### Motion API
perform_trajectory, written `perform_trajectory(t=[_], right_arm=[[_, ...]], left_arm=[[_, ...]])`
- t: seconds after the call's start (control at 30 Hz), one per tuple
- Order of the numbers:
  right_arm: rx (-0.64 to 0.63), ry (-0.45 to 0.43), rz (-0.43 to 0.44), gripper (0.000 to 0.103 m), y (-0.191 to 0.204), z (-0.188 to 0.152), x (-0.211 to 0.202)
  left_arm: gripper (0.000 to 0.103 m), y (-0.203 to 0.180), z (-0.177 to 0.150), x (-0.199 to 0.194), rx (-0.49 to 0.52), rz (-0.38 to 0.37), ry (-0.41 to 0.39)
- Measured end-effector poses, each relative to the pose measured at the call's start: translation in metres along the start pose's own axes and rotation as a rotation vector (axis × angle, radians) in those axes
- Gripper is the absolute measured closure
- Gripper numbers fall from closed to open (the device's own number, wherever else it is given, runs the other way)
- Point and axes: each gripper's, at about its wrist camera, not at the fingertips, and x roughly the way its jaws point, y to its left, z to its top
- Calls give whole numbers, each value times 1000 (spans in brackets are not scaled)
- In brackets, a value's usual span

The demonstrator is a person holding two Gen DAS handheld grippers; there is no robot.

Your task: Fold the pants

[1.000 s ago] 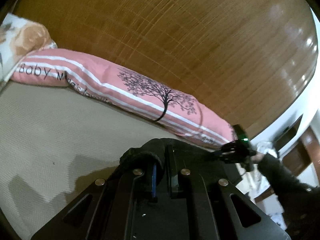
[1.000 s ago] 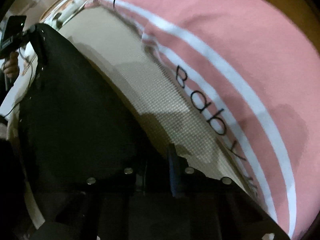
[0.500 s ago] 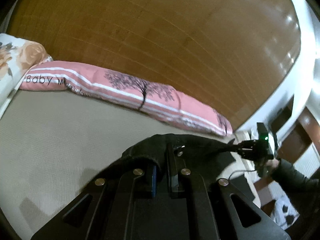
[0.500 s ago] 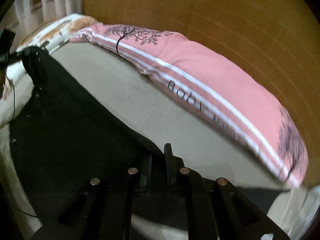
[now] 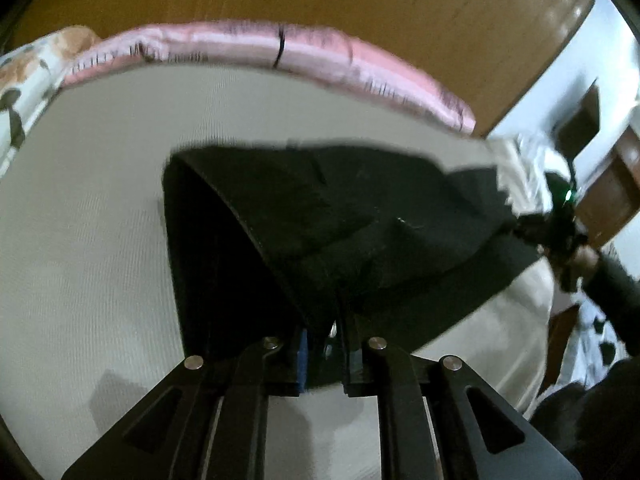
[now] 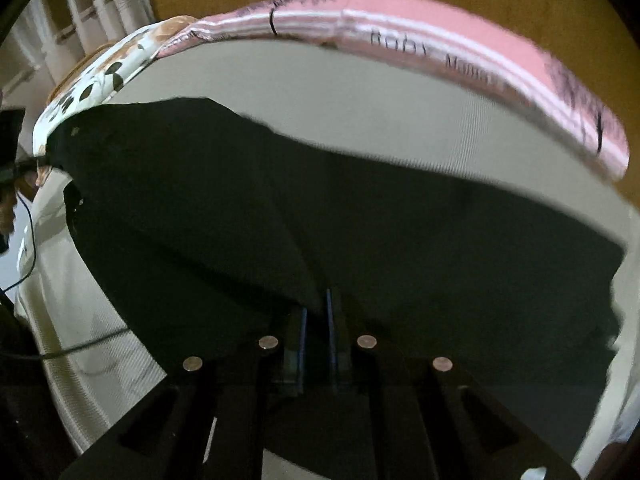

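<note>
The left hand-held gripper (image 5: 326,330) is starting to open yet gripping the black pants (image 5: 360,216); the right hand-held gripper (image 6: 316,316) is clenching them mid-frame over the bed (image 5: 80,220).

Plain black cloth pants (image 5: 360,216) lie on a cream woven bedsheet (image 5: 80,220). At the far edge, a long pink white-striped bolster (image 6: 460,36) bears black tree prints; left, a floral orange-and-white pillow (image 6: 100,76).
</note>
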Motion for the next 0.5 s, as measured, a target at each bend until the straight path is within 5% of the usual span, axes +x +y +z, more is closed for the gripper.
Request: perform_trajectory(t=[0.17, 0.27, 0.33, 0.5], right_arm=[[70, 30, -43, 92, 5, -16, 20], [104, 36, -103, 83, 14, -17, 17], [129, 20, -110, 63, 20, -21, 6], [192, -41, -81, 57, 30, -46, -41]], left_arm=[[79, -8, -9, 4, 28, 79, 1], [59, -14, -16, -2, 55, 160, 22], [57, -17, -23, -9, 67, 183, 25], [57, -1, -40, -43, -128, 47, -20]])
